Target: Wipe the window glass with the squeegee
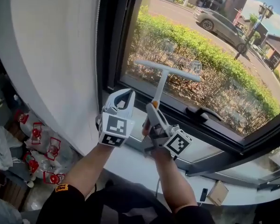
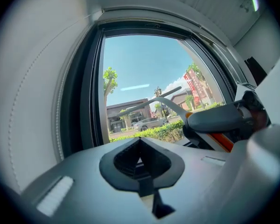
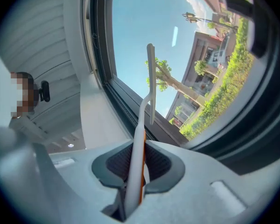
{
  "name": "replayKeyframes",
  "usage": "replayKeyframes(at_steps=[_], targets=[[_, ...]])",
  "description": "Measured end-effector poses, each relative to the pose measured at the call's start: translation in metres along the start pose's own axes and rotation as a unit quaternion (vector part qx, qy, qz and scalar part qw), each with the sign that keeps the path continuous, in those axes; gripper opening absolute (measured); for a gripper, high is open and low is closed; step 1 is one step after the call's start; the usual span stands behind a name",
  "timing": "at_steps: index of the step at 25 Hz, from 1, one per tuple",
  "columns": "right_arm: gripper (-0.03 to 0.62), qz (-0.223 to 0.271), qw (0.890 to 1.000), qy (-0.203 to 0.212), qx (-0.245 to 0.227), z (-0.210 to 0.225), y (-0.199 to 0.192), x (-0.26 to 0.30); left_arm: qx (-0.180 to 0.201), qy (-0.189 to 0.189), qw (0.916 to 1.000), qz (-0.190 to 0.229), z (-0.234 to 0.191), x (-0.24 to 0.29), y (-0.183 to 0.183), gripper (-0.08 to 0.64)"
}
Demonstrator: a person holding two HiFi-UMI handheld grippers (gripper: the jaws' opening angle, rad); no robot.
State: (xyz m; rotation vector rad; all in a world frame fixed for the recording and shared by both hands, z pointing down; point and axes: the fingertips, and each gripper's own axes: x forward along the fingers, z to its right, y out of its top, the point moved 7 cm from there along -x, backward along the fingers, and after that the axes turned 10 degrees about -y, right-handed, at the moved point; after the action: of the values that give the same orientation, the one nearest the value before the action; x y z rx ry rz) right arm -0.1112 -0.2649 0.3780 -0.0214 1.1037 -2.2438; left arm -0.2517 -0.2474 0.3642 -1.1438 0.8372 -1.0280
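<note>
The squeegee [image 1: 167, 70] has a white T-shaped head and a white and orange handle. Its head lies against the lower part of the window glass [image 1: 214, 41]. My right gripper [image 1: 152, 110] is shut on the handle below the head; in the right gripper view the handle [image 3: 139, 139] runs up between the pads of that gripper [image 3: 137, 164] to the blade [image 3: 150, 83]. My left gripper [image 1: 124, 98] hovers just left of the handle, near the black frame, shut with nothing in it [image 2: 141, 146]. The left gripper view shows the squeegee [image 2: 154, 101] to its right.
The black window frame [image 1: 113, 41] runs along the left and bottom of the glass, with a black window handle [image 1: 203, 113] on the lower rail. A white quilted panel [image 1: 56, 55] hangs at the left. The white sill [image 1: 130, 162] carries a small box [image 1: 218, 192]. Packets with red marks [image 1: 37, 139] lie at lower left.
</note>
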Motion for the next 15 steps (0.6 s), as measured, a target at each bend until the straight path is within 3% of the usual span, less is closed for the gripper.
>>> replayKeyframes(at_steps=[7, 15], targets=[[0.048, 0.053, 0.995, 0.069, -0.051, -0.038, 0.093, 0.007, 0.037, -0.008, 0.9964, 0.076, 0.006, 0.025, 0.073, 0.015], [0.048, 0.087, 0.991, 0.086, -0.053, -0.040, 0.150, 0.001, 0.070, -0.001, 0.9901, 0.122, 0.015, 0.044, 0.133, 0.015]])
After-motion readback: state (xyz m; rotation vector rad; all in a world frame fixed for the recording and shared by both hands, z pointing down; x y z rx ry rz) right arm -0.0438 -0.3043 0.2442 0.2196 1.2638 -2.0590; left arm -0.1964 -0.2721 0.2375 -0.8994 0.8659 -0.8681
